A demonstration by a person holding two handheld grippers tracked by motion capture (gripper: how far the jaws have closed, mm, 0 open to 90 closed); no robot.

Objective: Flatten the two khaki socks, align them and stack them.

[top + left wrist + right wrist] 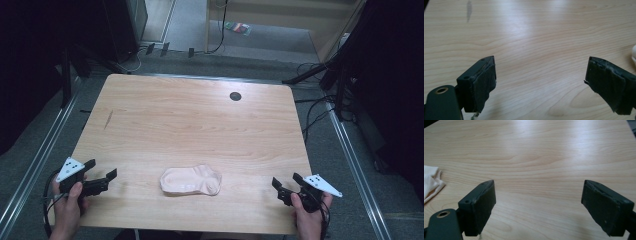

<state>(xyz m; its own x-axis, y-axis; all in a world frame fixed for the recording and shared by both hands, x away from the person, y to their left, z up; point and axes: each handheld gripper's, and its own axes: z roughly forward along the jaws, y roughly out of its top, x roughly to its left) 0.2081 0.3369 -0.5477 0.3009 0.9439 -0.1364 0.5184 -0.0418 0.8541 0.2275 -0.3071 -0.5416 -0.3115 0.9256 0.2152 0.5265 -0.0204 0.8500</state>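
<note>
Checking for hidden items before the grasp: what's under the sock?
The sock lies flat, directly on the wooden table, with both layers stacked. Bare wood shows all around its edge. Whatever lies beneath or inside it is covered; no bulge suggests anything there.

Pale sock (pixel 190 180) flat, table's near edge

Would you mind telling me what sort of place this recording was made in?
Probably a lab or recording studio rather than a home: a bare wooden table holding one pale sock, cables trailing over grey carpet, and dark stands set around the table.
</note>
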